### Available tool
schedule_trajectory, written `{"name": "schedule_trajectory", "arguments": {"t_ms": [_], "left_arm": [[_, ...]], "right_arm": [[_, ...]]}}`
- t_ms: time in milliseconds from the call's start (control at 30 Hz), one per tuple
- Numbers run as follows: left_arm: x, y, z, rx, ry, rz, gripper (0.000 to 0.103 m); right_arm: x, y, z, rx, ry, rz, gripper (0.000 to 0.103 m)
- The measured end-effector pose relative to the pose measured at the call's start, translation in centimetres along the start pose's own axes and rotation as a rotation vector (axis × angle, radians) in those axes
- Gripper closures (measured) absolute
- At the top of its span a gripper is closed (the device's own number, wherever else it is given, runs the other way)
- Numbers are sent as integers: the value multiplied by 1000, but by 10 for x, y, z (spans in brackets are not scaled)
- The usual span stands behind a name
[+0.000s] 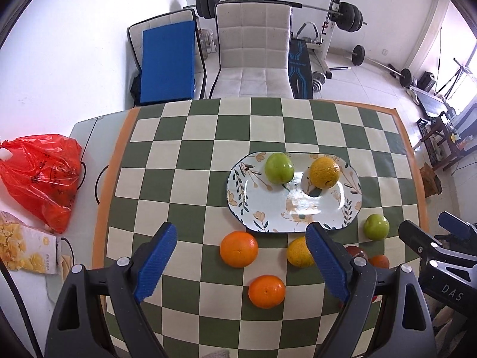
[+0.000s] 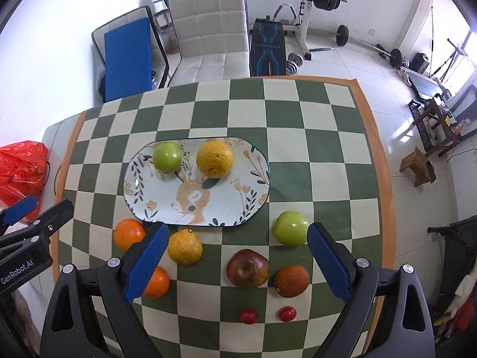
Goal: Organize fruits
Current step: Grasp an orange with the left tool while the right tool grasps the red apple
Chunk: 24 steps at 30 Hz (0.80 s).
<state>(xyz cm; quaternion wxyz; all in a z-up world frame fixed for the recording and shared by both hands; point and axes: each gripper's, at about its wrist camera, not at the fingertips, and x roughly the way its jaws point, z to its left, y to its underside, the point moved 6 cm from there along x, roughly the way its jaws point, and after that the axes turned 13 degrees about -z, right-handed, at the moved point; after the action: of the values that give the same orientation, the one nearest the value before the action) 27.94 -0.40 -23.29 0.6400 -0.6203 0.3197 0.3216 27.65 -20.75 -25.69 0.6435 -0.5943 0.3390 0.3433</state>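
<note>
With both the left gripper (image 1: pixel 241 240) and right gripper (image 2: pixel 237 237) spread wide and empty, loose fruit lies beneath them just short of the plate (image 2: pixel 259 161), so a careless descent could send the red apple (image 2: pixel 247 267) rolling away.

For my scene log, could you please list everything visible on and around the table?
plate: 1, floral, cloth centre
green apples: 2, one on plate, one off
yellow citrus: 2, one on plate, one off
oranges: 4, on cloth
red apple: 1, on cloth
cherry tomatoes: 2, near edge
red bag: 1, table's left
chair: 1, white, behind table
left gripper: open
right gripper: open
</note>
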Motion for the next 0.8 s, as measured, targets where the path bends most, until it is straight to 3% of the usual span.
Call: {"name": "schedule_trajectory", "arguments": {"t_ms": [200,433,500,633,800], "left_arm": [[-19,-1,0,-5,5,-42,15],[-11,6,3,-46,-18,-25,14],[1,12,5,-42,-35,7,2],[33,35,5,-41,-30,106,1],[71,81,-4,-13,-27,253,2]], "right_arm": [[-33,2,5,16,-2,-46,7],[-34,6,4,43,-16,-54,7],[-28,8,0,69,-31,-46,7],[0,24,-15,128,-36,21,7],[59,66,-29,195,-60,181,7]]}}
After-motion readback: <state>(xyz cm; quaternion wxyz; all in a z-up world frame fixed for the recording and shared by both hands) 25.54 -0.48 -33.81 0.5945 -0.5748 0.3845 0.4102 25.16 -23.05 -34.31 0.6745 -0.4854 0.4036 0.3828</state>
